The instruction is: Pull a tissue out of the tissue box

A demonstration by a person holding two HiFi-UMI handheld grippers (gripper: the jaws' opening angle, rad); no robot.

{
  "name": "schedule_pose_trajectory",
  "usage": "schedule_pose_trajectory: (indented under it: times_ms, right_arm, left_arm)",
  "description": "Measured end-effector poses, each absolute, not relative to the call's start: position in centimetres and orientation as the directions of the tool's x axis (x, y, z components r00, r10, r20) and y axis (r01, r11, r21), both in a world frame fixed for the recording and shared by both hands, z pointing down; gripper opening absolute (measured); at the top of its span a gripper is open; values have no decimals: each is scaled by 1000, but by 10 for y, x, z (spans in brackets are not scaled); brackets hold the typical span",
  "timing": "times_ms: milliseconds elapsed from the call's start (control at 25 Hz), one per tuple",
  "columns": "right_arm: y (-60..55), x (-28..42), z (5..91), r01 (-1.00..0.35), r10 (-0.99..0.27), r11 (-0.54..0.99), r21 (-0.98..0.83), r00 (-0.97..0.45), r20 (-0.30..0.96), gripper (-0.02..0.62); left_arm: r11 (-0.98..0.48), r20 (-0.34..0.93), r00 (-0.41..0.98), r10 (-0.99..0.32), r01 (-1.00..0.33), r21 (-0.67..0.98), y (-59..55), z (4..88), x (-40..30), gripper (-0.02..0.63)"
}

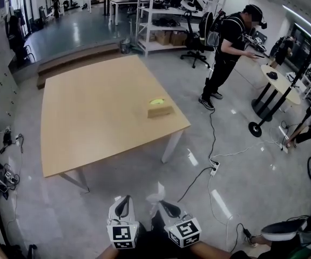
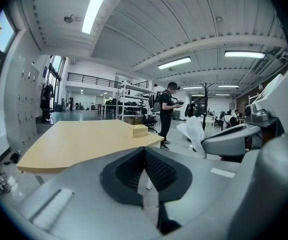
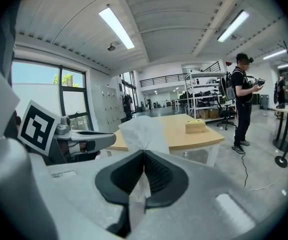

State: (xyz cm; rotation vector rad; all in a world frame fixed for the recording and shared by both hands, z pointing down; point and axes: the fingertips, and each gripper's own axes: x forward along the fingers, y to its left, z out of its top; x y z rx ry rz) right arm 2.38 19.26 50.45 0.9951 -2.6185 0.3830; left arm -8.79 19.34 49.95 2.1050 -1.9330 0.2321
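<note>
The tan tissue box point(image 1: 160, 110) point(image 2: 140, 130) point(image 3: 195, 126) sits near the right edge of the wooden table point(image 1: 90, 117), well away from both grippers. At the bottom of the head view my right gripper point(image 1: 162, 203) point(image 3: 144, 152) is shut on a white tissue point(image 1: 156, 192) point(image 3: 142, 133) that fans out above its jaws. The same tissue point(image 2: 196, 133) and the right gripper point(image 2: 234, 140) appear at the right of the left gripper view. My left gripper point(image 1: 124, 205) point(image 2: 144, 149) is beside it, its jaws closed together with nothing between them.
A person point(image 1: 228, 47) stands on the floor right of the table, near a small round table point(image 1: 277, 81). A cable and power strip point(image 1: 215, 169) lie on the floor by the table's near right leg. Shelving point(image 1: 166, 15) and an office chair point(image 1: 196, 42) stand behind.
</note>
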Motion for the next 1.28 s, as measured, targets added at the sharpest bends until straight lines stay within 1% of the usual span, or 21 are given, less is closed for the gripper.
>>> schedule_pose_trajectory:
  times_ms: [320,520,1280]
  right_arm:
    - [182,32,505,-685,-599,714,-146,-705,380,-5]
    - [183,29,503,-678,-593,723,-133,-708,382,-5]
    - [199,32,501,-695,-618,712,-104,-690,377,-5]
  left_arm:
    - [-74,297,95,-950,-994,84,190,503,-81,18]
    - [-59,281,82,-956,-994,91,187,490,-84,18]
    - [-115,280,140,-950,-988,103,194,492,-72,18]
